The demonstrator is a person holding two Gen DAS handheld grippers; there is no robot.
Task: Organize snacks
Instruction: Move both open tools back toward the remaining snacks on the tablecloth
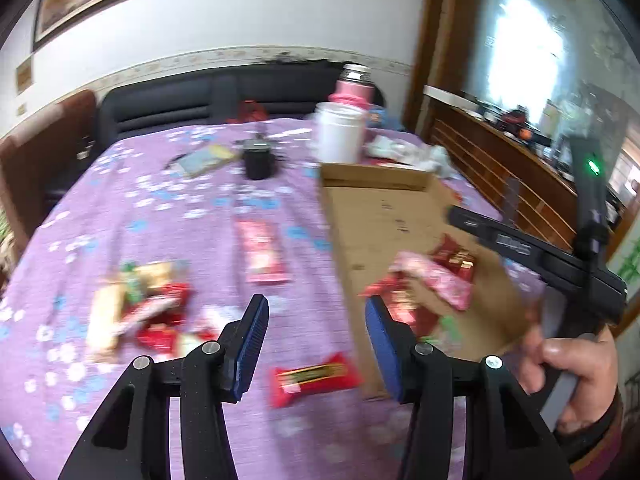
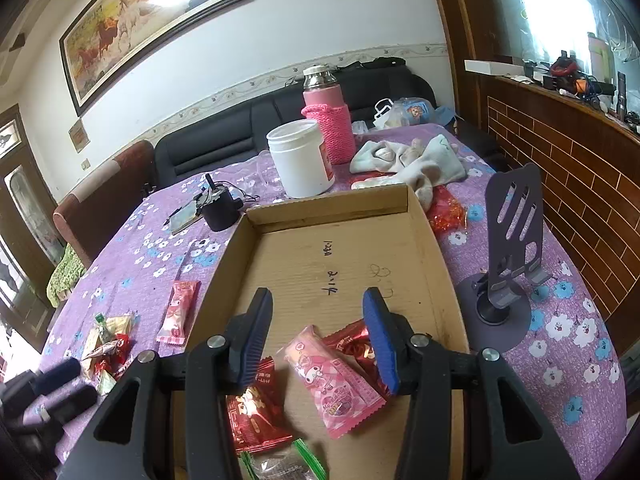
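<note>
The left claw (image 1: 316, 344) hangs over the purple flowered cloth of the worktop (image 1: 168, 216) with its blue-padded fingers spread and nothing between them. Below its tips lies a red snack bar (image 1: 314, 378) on the cloth, just off the left wall of the cardboard tray (image 1: 376, 216). Farther toward the far edge a pink wafer packet (image 1: 262, 252) lies alone, and toward the left edge sits a loose heap of snacks (image 1: 136, 308) in red, cream and green wrappers. The left view is blurred, so the wrappers cannot be read.

The right claw (image 2: 318, 334) hovers over the near end of the tray (image 2: 320, 216), fingers apart and empty. Under it, on the tray floor, a pink cartoon packet (image 2: 334, 384) lies on a slant, overlapping a red foil packet (image 2: 352, 340) at its far side; a second red packet (image 2: 256, 416) lies toward the tray's left wall, and a clear packet with green ends (image 2: 280, 466) rests at the near edge. The rest of the tray floor is bare cardboard with handwriting on it.

Beyond the tray's far wall stand a white tub (image 2: 300, 160) and a pink flask (image 2: 326, 120). A grey phone stand (image 2: 506, 264) stands by the right edge of the worktop.
</note>
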